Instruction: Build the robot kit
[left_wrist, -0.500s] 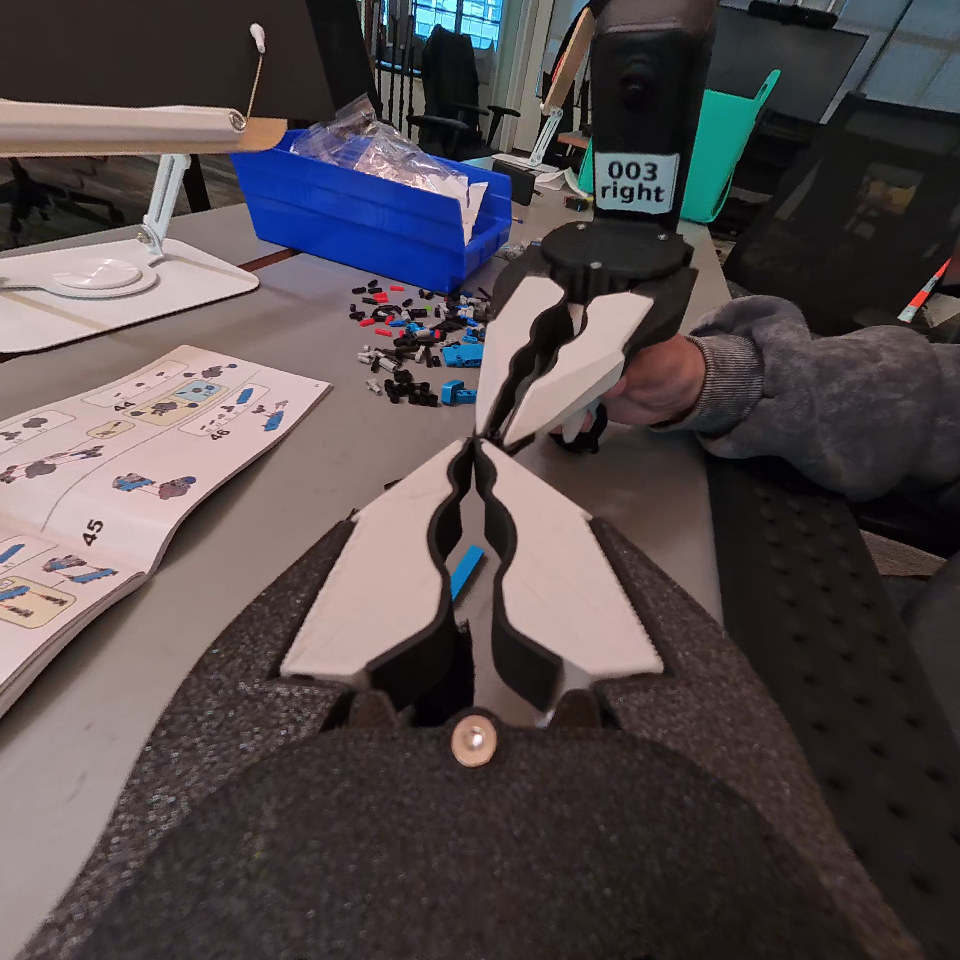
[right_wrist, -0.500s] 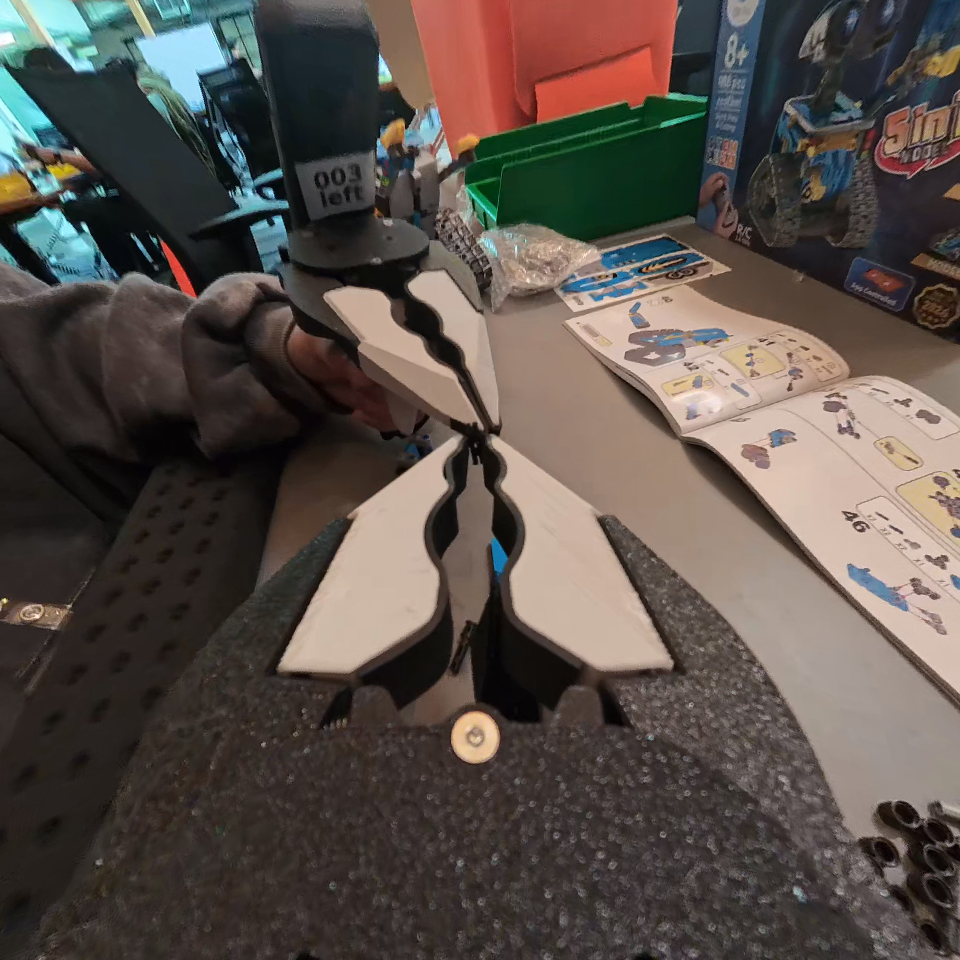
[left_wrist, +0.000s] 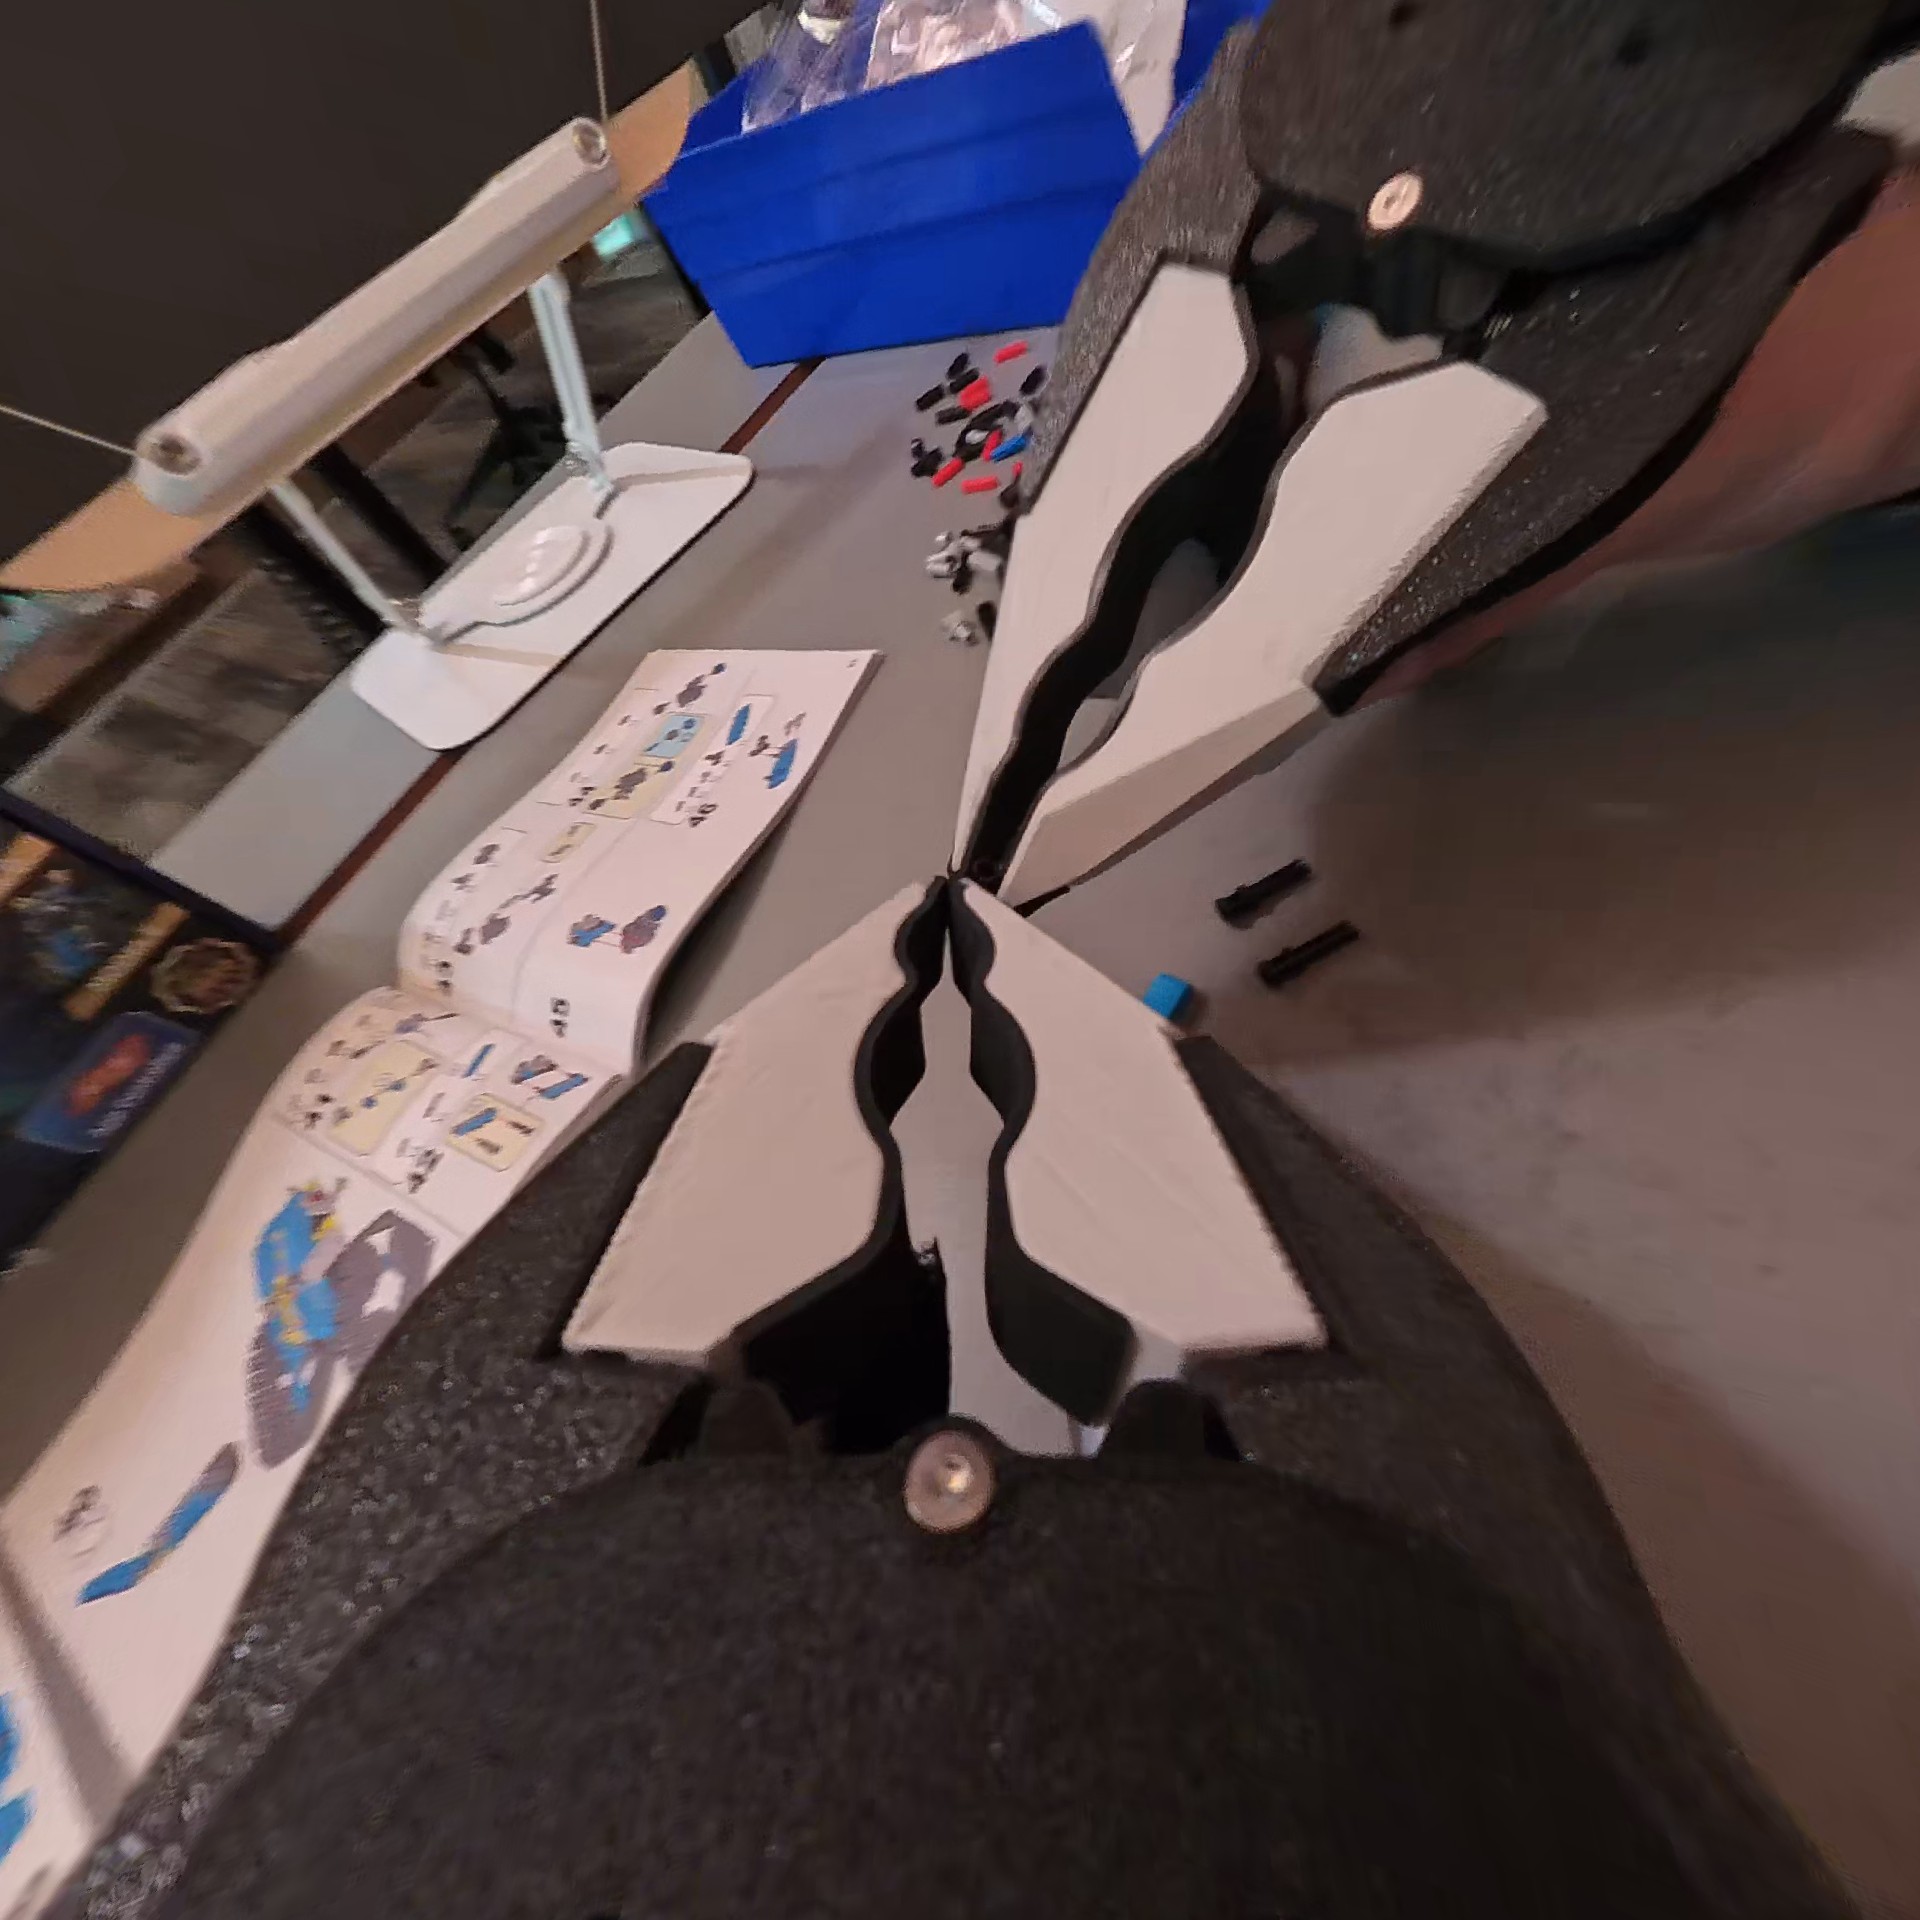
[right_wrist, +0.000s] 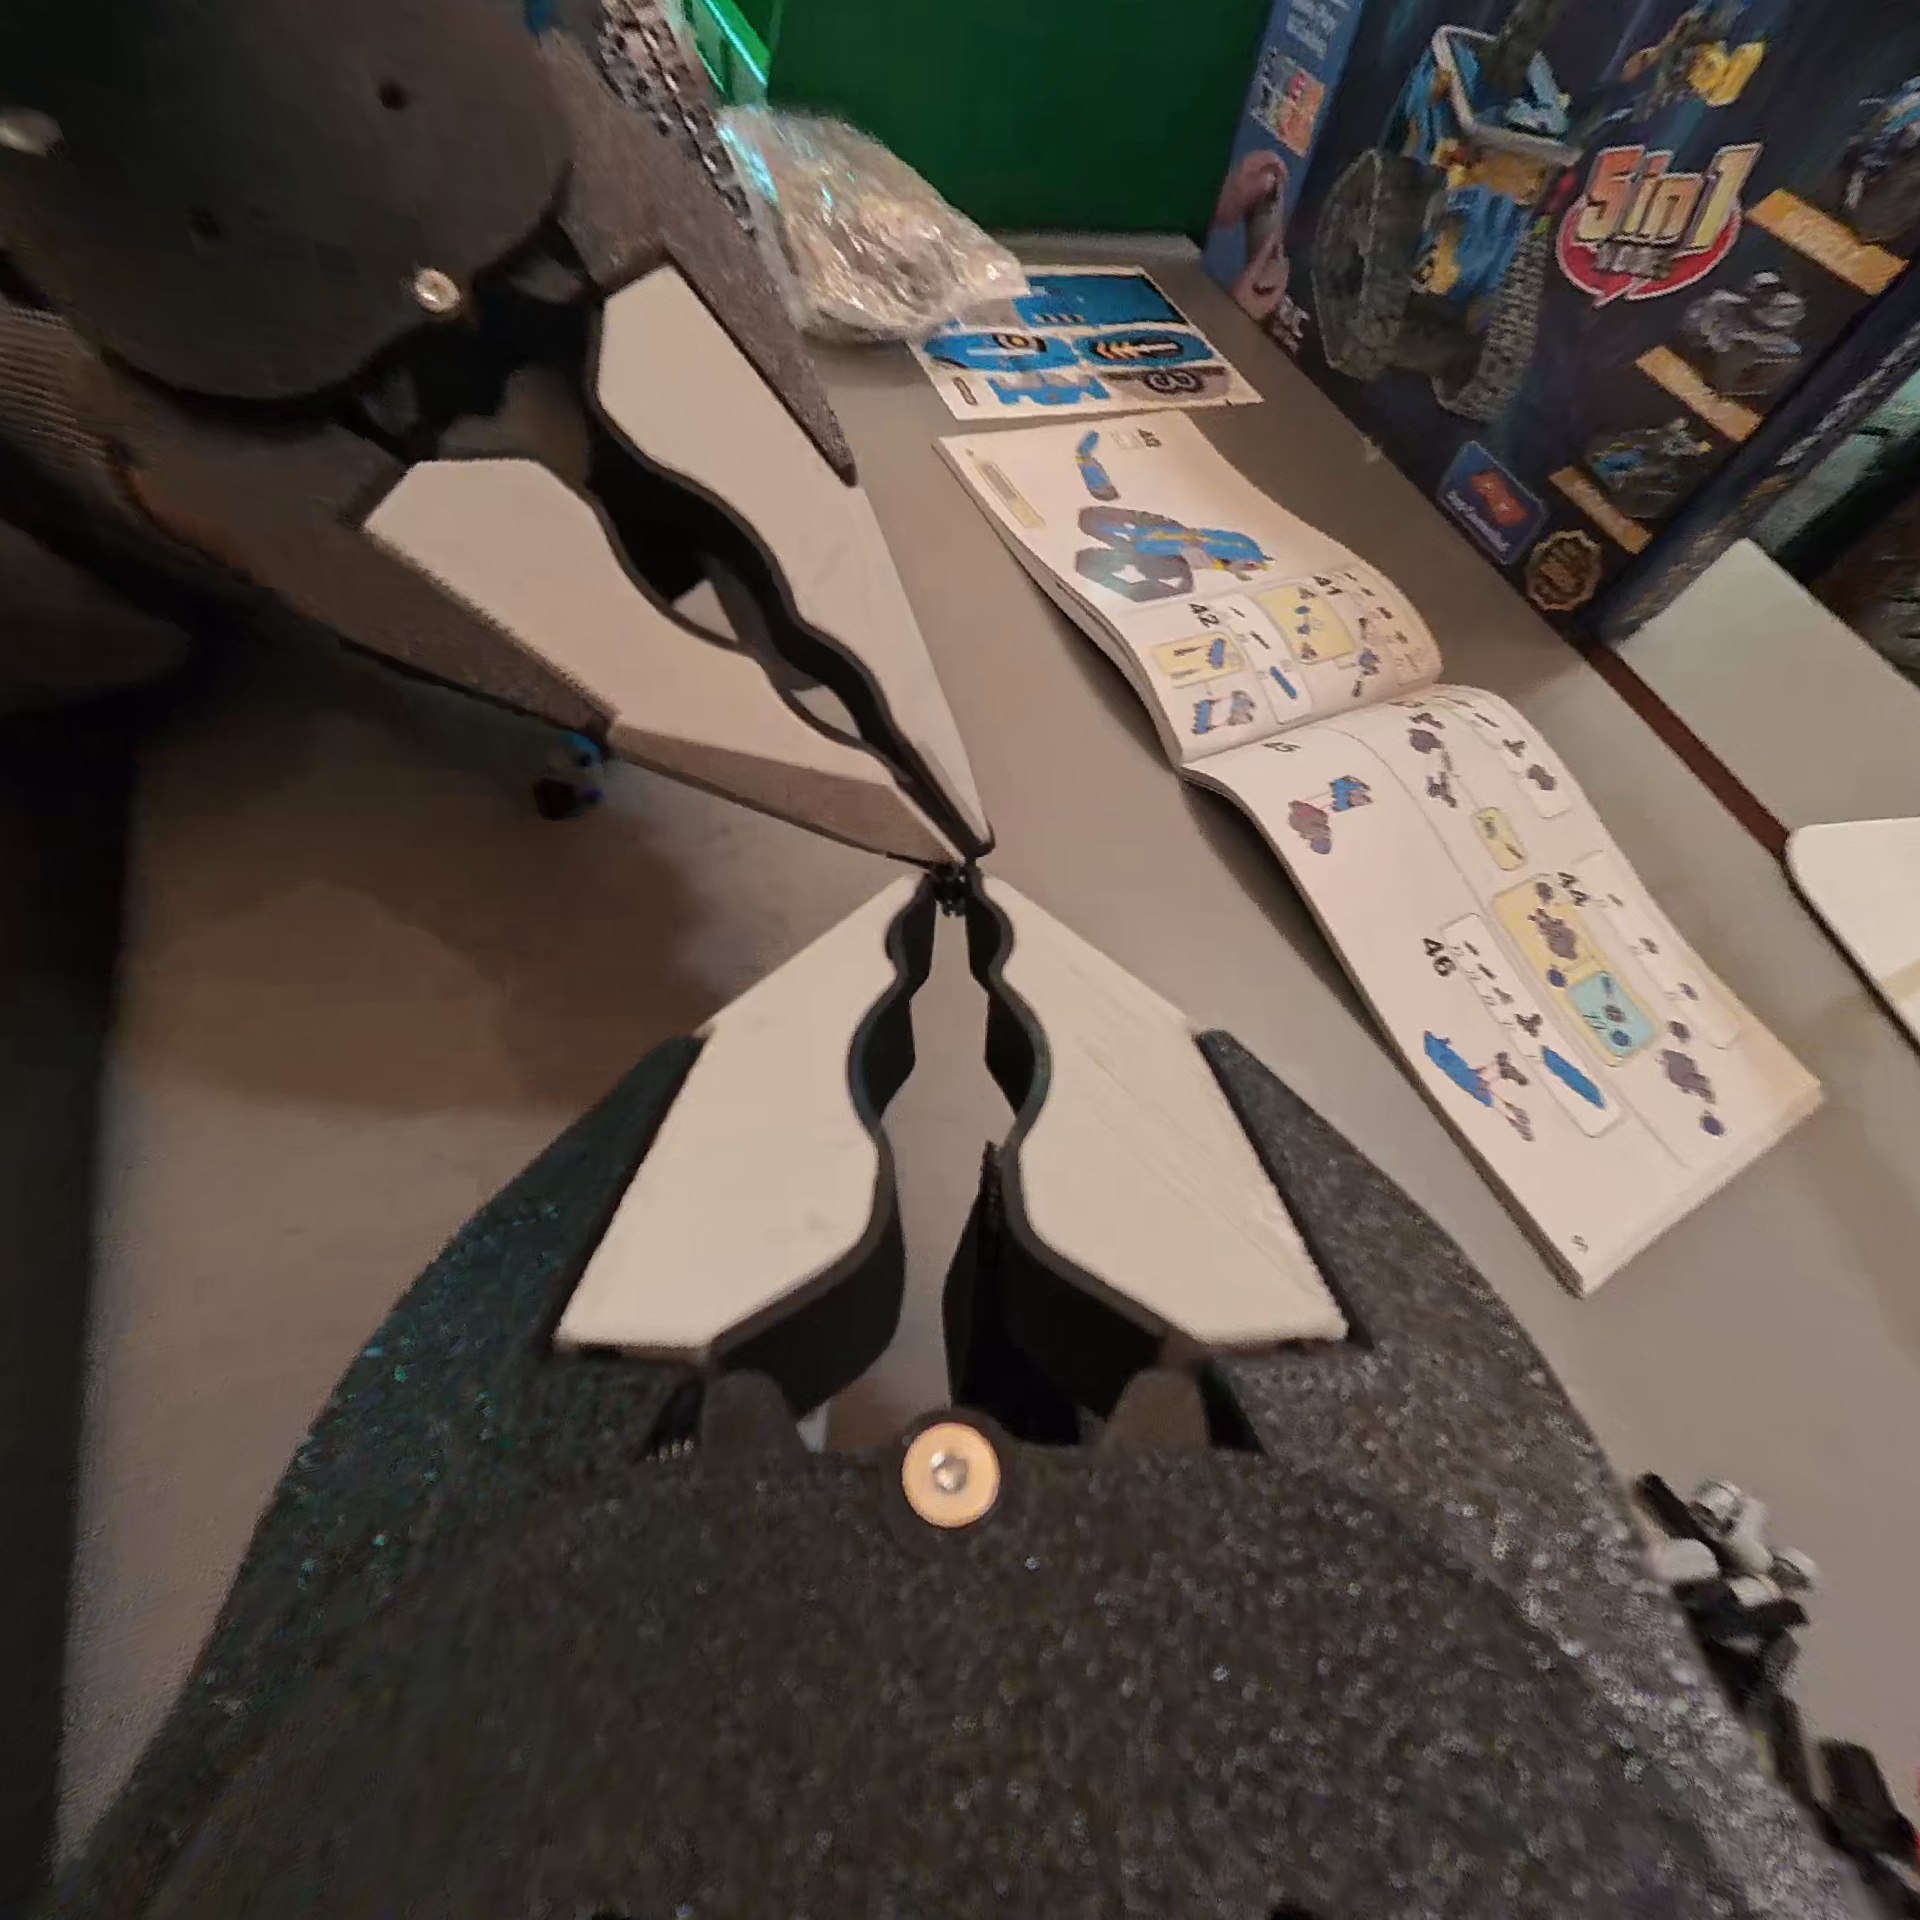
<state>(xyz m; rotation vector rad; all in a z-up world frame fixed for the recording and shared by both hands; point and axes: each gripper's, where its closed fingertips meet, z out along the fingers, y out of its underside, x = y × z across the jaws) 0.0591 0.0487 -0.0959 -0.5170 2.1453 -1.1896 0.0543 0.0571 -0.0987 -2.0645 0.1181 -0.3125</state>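
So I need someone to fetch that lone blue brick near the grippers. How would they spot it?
Start at the open instruction booklet on the grey table. Just right of the left gripper lies the blue brick, beside two black pins; it is the only blue piece there.
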